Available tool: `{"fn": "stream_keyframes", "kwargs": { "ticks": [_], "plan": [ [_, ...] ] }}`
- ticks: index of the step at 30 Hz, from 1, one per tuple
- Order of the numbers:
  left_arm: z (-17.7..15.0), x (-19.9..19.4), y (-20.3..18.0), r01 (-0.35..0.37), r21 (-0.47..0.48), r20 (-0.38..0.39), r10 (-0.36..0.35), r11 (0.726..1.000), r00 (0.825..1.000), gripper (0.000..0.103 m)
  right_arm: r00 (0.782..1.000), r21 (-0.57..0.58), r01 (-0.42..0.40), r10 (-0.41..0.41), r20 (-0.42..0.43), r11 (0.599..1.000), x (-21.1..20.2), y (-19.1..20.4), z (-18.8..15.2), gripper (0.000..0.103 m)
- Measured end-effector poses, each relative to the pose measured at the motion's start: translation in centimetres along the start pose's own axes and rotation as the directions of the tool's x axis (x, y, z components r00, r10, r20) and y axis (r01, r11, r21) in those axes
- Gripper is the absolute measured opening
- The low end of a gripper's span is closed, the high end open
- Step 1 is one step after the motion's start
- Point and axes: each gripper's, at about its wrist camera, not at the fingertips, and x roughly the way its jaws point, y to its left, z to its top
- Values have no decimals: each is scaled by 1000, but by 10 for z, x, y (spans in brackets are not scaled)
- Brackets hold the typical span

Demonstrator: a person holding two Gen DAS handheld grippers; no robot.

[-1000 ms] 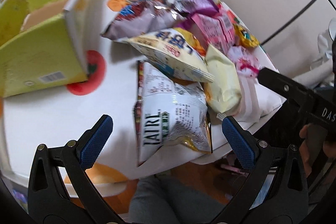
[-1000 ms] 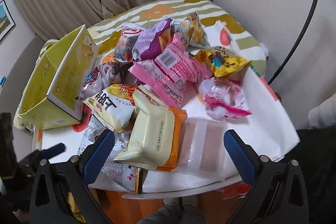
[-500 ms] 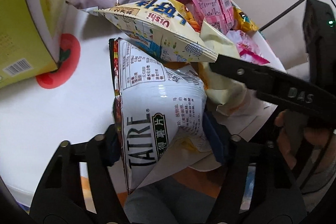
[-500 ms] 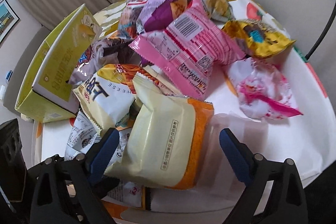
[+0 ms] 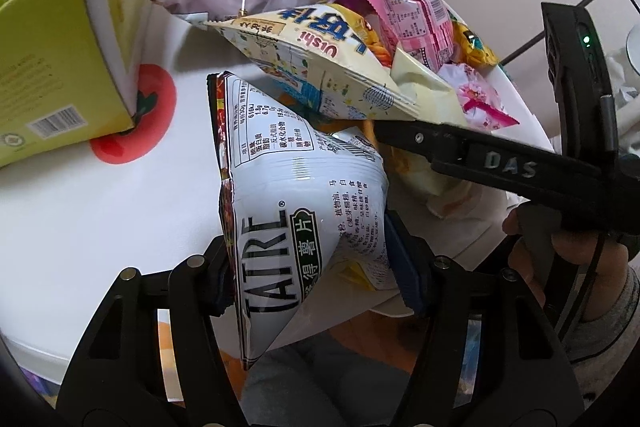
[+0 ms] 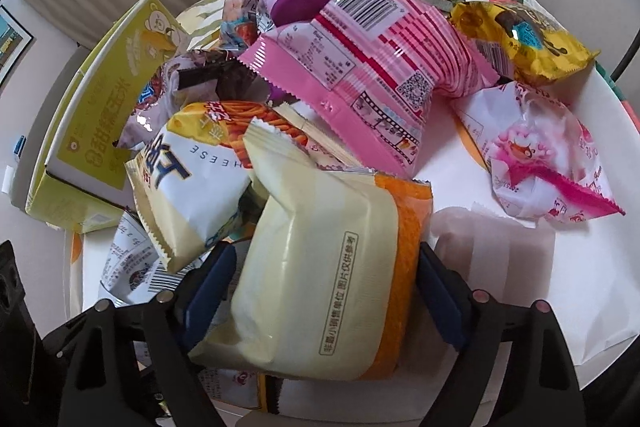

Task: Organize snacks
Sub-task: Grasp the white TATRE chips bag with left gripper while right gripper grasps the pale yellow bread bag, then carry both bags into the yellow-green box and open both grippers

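Both hand-held grippers newly closed: left [image 5: 316,267] on white chip bag [image 5: 304,211], right [image 6: 324,287] around cream packet [image 6: 320,279].

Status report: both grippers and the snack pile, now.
Left gripper shut on white chip bag. Right gripper just closing around cream-and-orange packet, contact unclear. Yellow box waiting left; cheese bag overlaps packet.
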Motion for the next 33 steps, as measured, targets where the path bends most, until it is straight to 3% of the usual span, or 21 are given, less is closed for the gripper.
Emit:
{"fn": "stream_keyframes", "kwargs": {
  "ticks": [1,5,13,21,26,33],
  "plan": [
    [0,-1,1,-3,-3,3,3,1000,1000,60,1000,-7,13,-13,-2,1000,1,1,2,72],
    [-1,-6,3,-8,-39,13,9,999,1000,60,1000,-7,18,-18,-3,1000,1,-2,3,63],
    [-8,-27,-1,-28,-81,40,32,996,999,60,999,26,-35,34,26,999,-25,-15,-7,61],
    [-14,-79,-2,-63,-152,125,82,986,989,60,995,-39,-76,78,60,996,-62,-2,0,61],
    [-8,-123,-8,-90,-192,220,132,977,966,60,986,-98,-126,135,92,987,-94,8,14,61],
    [19,-177,-1,-130,-291,351,232,948,907,60,973,-258,-157,194,124,953,-125,47,48,61]
  ]
}}
